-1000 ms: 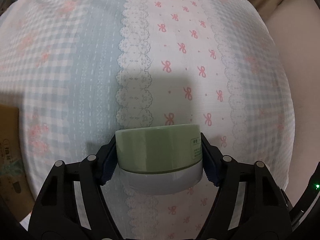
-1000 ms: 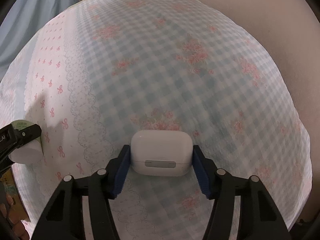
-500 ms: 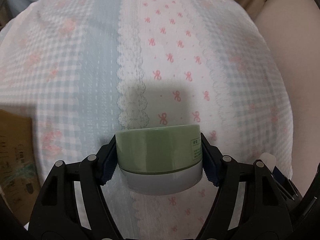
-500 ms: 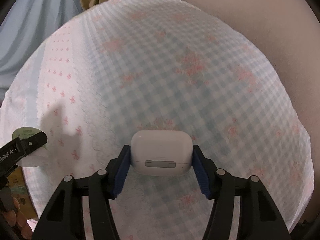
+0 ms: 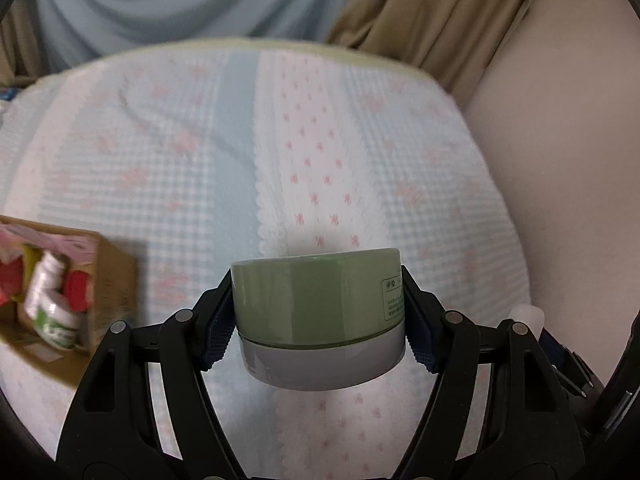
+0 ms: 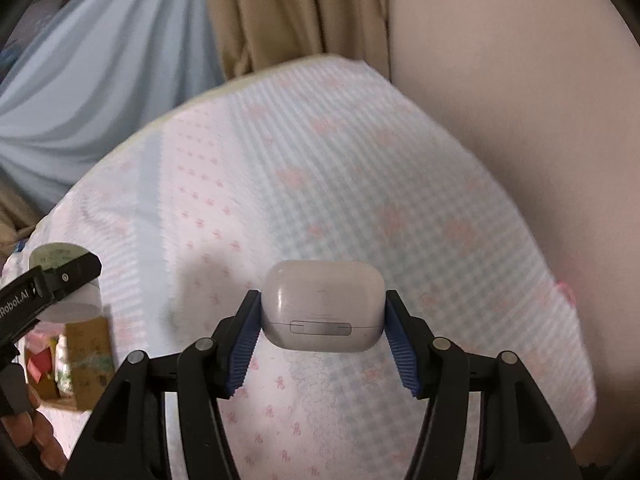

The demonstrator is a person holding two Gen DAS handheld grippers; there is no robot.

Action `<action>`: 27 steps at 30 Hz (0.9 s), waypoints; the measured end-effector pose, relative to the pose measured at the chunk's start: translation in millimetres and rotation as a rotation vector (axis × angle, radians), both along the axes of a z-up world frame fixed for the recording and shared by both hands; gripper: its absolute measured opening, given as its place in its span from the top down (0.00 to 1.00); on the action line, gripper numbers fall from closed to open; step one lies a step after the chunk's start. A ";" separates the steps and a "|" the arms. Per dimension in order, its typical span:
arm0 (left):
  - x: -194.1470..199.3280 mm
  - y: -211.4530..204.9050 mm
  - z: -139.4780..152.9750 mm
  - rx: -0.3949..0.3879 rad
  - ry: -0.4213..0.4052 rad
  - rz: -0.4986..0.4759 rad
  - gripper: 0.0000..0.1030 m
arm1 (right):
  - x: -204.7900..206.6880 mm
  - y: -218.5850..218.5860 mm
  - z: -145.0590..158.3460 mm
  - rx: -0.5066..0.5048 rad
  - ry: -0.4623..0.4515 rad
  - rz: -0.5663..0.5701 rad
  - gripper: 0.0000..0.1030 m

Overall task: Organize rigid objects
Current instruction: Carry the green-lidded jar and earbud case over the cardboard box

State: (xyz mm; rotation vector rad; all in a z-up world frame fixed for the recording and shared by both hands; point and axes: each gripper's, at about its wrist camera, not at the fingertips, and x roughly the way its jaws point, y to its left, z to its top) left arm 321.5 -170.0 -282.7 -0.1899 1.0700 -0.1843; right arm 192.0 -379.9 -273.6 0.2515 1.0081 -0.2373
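A round green jar with a pale grey base [image 5: 320, 312] is clamped between the blue pads of my left gripper [image 5: 320, 316], held above the bed. A white earbud case [image 6: 323, 308] sits squeezed between the pads of my right gripper [image 6: 323, 316], also lifted off the patterned bedspread [image 6: 360, 184]. In the right wrist view the left gripper with its jar [image 6: 64, 284] shows at the left edge. A cardboard box [image 5: 80, 292] on the bed at the left holds a white bottle with a green label [image 5: 50, 312] and red items.
The bed is covered by a pink and blue gingham bedspread [image 5: 168, 168]. A pale wall [image 5: 568, 160] runs along its right side. Blue and tan curtains [image 5: 180, 4] hang behind the far edge. A person's fingers [image 6: 28, 432] show at the lower left.
Both grippers have risen well above the bed with their objects still held. The curtains and the cardboard box with its contents have come into view.
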 end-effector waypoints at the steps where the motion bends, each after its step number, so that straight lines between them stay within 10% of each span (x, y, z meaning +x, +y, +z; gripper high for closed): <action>1: -6.6 4.6 14.1 -0.009 -0.016 0.008 0.33 | -4.6 4.0 13.3 0.004 -0.018 0.015 0.46; 14: -80.3 105.4 124.4 -0.058 -0.130 0.092 0.33 | -24.8 108.4 116.8 0.049 -0.158 0.222 0.46; 27: -104.1 294.0 141.1 -0.026 -0.122 0.091 0.33 | -21.5 290.7 135.5 0.125 -0.165 0.291 0.46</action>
